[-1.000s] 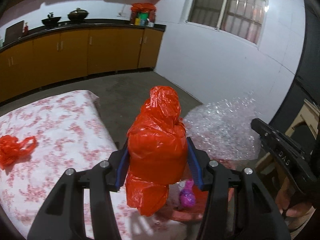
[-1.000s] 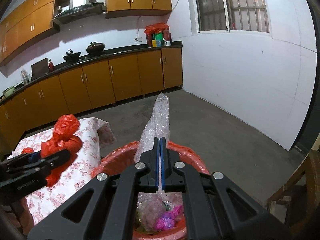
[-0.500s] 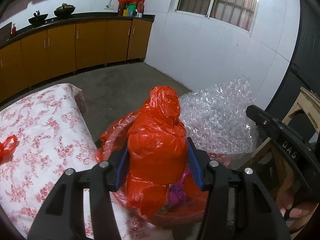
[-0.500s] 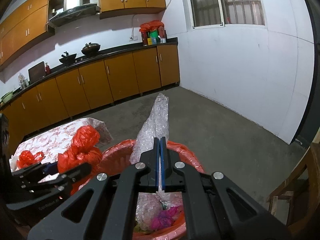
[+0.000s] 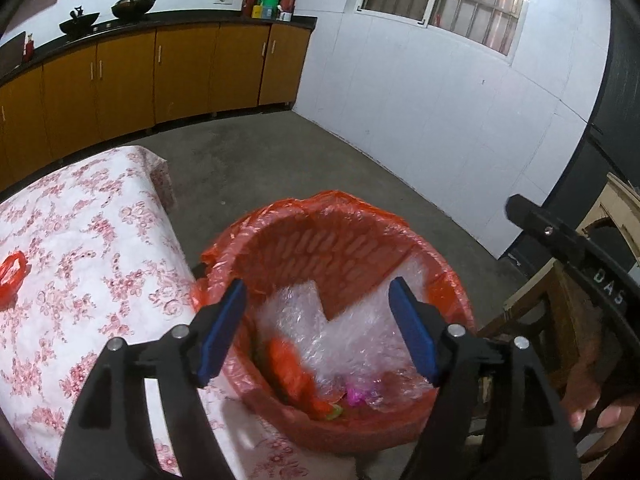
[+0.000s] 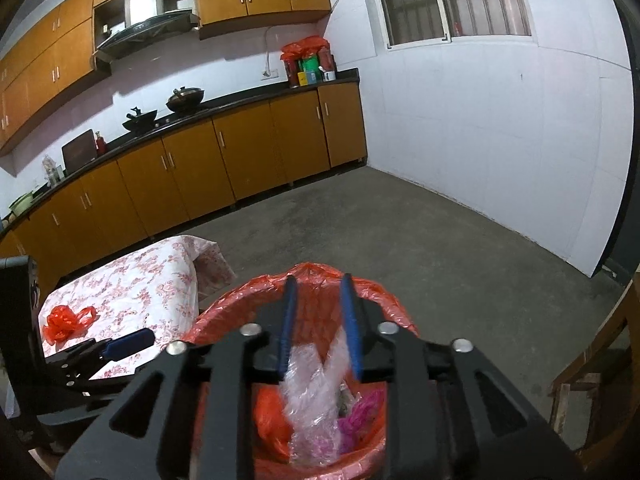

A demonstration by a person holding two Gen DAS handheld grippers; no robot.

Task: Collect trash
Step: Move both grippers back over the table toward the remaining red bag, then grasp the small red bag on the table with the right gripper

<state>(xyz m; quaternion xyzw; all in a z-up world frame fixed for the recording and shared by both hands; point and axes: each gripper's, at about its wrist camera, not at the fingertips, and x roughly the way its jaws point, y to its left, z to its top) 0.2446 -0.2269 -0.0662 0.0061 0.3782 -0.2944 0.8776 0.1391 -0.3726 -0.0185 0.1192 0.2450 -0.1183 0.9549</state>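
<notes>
While your left gripper (image 5: 316,328) spreads its jaws, nothing between them, your right gripper (image 6: 318,328) is parting too, clear of the one bubble wrap sheet (image 6: 316,396) in the lined bin (image 5: 340,236). One red bundle (image 5: 292,376) lies inside; one red bag (image 6: 66,322) sits on the floral table (image 5: 80,240). Only the left view shows your hand (image 5: 600,412).

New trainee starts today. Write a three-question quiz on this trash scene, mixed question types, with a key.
1. True or false: the left tongs grip a red bag.
2. Where does the bubble wrap lie? A) tablecloth B) lined bin C) floor
3. Fill in: a small red bag remains on the floral ____.

Key: 1 false, both tongs are opening with nothing between the pads, the right tongs over the bin; 2 B; 3 tablecloth.
</notes>
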